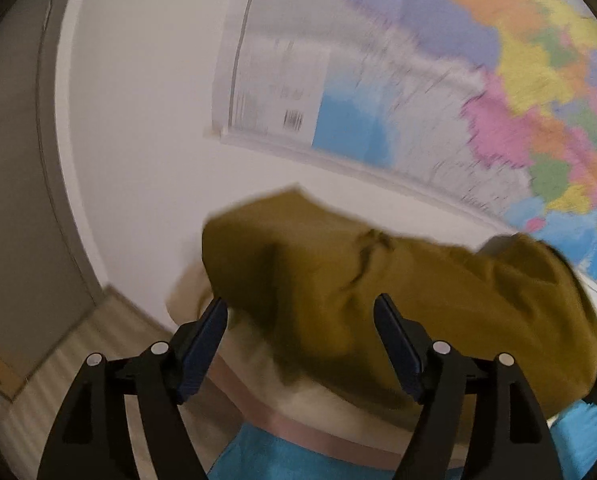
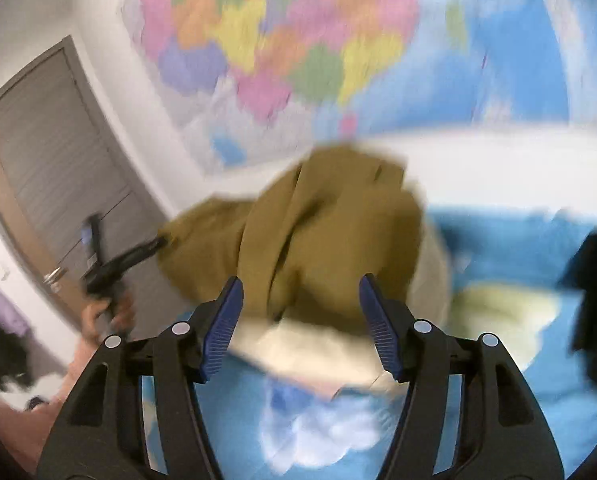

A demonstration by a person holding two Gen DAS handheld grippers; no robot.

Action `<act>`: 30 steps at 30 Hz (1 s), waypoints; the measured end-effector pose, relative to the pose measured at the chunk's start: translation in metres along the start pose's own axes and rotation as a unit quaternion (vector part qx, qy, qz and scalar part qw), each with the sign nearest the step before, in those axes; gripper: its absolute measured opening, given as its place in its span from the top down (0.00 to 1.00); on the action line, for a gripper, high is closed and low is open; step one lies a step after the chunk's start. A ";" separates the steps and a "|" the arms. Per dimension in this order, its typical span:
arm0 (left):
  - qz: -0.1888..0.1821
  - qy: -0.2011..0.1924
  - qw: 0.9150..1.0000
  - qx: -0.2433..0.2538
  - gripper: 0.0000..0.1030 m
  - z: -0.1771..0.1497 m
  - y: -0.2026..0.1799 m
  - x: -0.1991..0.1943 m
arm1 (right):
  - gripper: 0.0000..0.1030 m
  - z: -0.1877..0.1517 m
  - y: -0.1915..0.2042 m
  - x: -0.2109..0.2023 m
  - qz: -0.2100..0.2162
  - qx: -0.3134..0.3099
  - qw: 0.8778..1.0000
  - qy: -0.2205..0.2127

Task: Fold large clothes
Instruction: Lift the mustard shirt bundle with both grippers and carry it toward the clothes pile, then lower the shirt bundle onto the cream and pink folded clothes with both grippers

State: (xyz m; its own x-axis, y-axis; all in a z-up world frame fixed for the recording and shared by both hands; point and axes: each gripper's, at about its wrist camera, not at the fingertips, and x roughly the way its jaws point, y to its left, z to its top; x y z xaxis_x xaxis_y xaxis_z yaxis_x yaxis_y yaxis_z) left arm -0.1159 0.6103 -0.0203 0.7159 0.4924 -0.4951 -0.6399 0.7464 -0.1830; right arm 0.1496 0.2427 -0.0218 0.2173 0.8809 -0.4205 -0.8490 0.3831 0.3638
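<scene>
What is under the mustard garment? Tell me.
Under the mustard garment lies a cream cloth, on a blue sheet. Whatever else the garment covers is hidden.

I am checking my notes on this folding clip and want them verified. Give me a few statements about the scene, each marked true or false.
1. The olive-brown garment is in front of both grippers. True.
2. The left gripper is clamped shut on the cloth. False: its jaws stand apart, pads not pressing on it.
3. A coloured map hangs on the wall. True.
4. The right gripper is closed. False: it is open.
5. The bedding is red. False: it is blue.
</scene>
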 end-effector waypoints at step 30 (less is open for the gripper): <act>-0.024 0.021 0.993 0.111 0.23 -0.060 -0.109 0.036 | 0.30 -0.008 0.028 0.069 -0.033 -0.107 0.991 0.073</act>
State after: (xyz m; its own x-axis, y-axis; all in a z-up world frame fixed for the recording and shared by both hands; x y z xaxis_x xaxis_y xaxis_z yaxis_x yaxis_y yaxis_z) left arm -0.0371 0.5199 -0.0691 0.7286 0.4387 -0.5261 -0.5250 0.8509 -0.0175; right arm 0.1370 0.3117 -0.0473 0.2172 0.8005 -0.5586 -0.9213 0.3572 0.1537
